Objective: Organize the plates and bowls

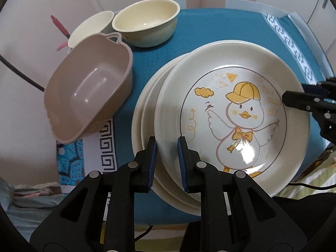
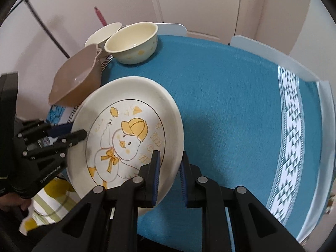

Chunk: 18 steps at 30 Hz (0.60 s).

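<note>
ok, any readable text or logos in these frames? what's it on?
"GenRobot.AI": on the left gripper body, right wrist view.
Yellow lettering on the duck plate beside the duck: too blurred to read in either view.
White label behind the left gripper's fingers: mostly hidden, unreadable.

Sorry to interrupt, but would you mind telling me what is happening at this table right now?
A person is sorting dishes with two handheld grippers. The left gripper and the right gripper each straddle opposite rims of the duck plate, the top one of a stack of plates. A tan bowl and two cream bowls wait on the blue tablecloth.
</note>
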Each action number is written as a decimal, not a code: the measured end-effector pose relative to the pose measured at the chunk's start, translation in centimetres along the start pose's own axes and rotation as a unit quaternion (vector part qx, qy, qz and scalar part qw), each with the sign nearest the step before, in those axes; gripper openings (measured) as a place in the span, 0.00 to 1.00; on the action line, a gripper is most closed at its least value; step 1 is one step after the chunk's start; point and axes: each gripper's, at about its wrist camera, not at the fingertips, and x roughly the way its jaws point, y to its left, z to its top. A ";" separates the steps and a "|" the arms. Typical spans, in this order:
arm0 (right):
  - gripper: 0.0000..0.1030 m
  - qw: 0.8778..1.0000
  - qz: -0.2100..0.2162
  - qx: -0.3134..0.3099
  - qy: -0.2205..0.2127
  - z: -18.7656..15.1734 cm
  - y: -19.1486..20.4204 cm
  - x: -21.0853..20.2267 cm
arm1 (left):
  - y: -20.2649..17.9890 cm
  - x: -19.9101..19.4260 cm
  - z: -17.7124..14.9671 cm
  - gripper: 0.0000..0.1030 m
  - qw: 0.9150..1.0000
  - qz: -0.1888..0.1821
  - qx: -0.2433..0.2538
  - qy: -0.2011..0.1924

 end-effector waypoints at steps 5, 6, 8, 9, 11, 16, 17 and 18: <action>0.16 1.000 -0.004 -0.016 -0.002 0.1 -0.1 -0.1 | -1.8 0.1 0.7 0.17 0.998 0.052 0.020 0.002; 0.16 1.000 -0.004 -0.018 -0.002 0.2 0.0 -0.1 | -2.1 0.1 0.8 0.17 0.998 0.063 0.025 0.003; 0.16 1.000 -0.001 -0.019 -0.001 0.2 -0.1 -0.1 | -2.7 0.1 0.8 0.17 0.995 0.086 0.040 0.000; 0.16 1.000 0.001 -0.019 -0.001 0.2 -0.1 0.0 | -3.0 0.1 0.9 0.17 0.995 0.095 0.044 -0.001; 0.16 1.000 0.003 -0.019 0.000 0.2 0.0 0.1 | -3.4 0.2 0.9 0.17 0.993 0.111 0.050 -0.002; 0.16 1.000 0.006 -0.026 0.002 0.2 0.3 0.4 | -3.0 0.2 1.3 0.17 0.993 0.114 0.038 -0.002; 0.16 1.000 0.005 -0.028 0.002 0.2 0.3 0.4 | -3.0 0.2 1.3 0.17 0.993 0.115 0.038 -0.001; 0.16 1.000 0.006 -0.027 0.002 0.3 0.3 0.4 | -3.1 0.2 1.4 0.17 0.992 0.116 0.039 -0.001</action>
